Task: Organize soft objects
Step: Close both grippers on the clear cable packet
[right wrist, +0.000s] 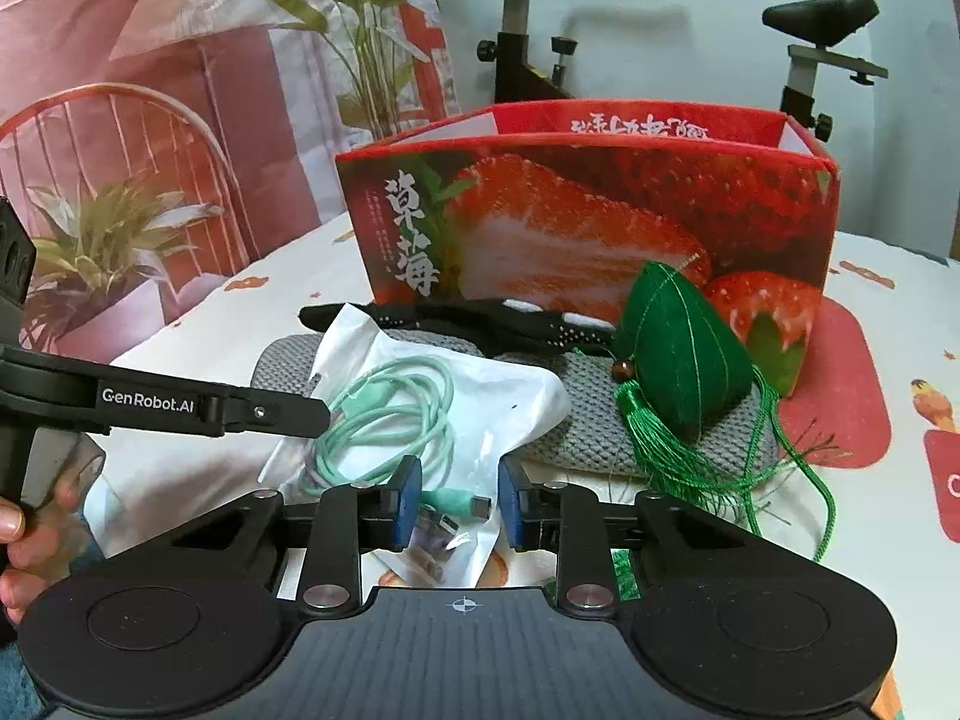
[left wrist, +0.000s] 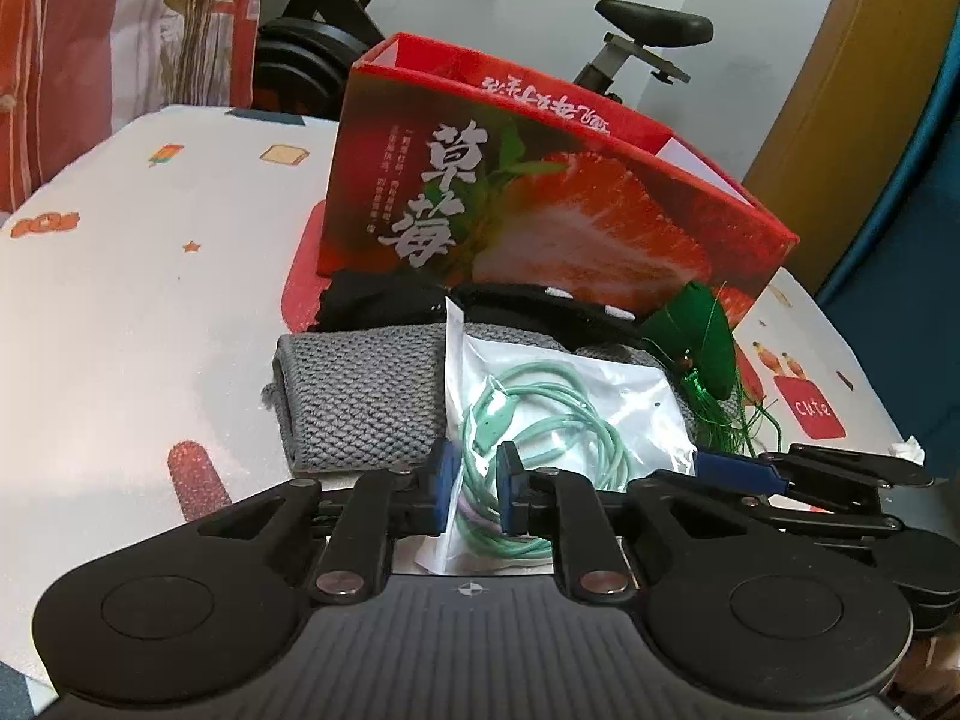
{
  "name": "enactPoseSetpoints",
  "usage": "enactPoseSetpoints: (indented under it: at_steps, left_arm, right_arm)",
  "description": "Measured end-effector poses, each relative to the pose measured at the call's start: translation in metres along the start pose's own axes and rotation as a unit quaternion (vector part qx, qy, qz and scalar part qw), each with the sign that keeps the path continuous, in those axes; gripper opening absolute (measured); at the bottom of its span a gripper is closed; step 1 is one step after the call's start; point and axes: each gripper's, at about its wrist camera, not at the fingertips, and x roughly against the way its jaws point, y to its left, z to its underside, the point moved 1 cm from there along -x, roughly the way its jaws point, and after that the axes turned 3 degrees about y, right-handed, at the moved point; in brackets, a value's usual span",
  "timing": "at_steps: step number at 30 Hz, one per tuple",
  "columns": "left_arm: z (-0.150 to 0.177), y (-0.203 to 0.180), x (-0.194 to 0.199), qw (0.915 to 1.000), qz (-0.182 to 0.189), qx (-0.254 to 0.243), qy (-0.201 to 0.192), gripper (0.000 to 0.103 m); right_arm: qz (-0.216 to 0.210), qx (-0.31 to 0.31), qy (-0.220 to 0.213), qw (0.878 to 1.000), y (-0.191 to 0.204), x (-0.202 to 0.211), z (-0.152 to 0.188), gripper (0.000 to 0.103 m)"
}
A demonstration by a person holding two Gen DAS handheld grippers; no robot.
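Note:
A clear bag with a coiled mint-green cable [left wrist: 540, 408] [right wrist: 408, 414] lies on a folded grey knit cloth [left wrist: 366, 402] [right wrist: 606, 420]. Black gloves [left wrist: 384, 300] [right wrist: 480, 318] lie behind it, against a red strawberry box [left wrist: 540, 192] [right wrist: 600, 222]. A green stuffed zongzi with a tassel [left wrist: 702, 330] [right wrist: 678, 348] rests on the cloth's right end. My left gripper [left wrist: 477, 492] is open with its pads on either side of the bag's near edge. My right gripper [right wrist: 459, 501] is open around the bag's near corner.
The white tablecloth [left wrist: 150, 300] [right wrist: 888, 360] has cartoon prints. An exercise bike [left wrist: 636, 30] [right wrist: 540, 30] stands behind the box. The left gripper's side [right wrist: 210, 405] shows in the right wrist view, and the right gripper's finger [left wrist: 780, 474] in the left wrist view.

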Motion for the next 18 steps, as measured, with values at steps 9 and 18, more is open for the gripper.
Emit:
enactPoseSetpoints:
  at_steps: [9,18]
  left_arm:
    - [0.002,0.015,-0.006,0.9994,-0.015,0.027,0.015,0.013]
    - [0.004,0.022,-0.005,0.9984,0.021,0.051,0.015,0.013]
  right_arm:
    - [0.005,-0.01,0.01,1.0,-0.001,-0.001,0.006,0.025]
    - [0.002,-0.03,0.013,0.999,-0.009,-0.006,0.01,0.026]
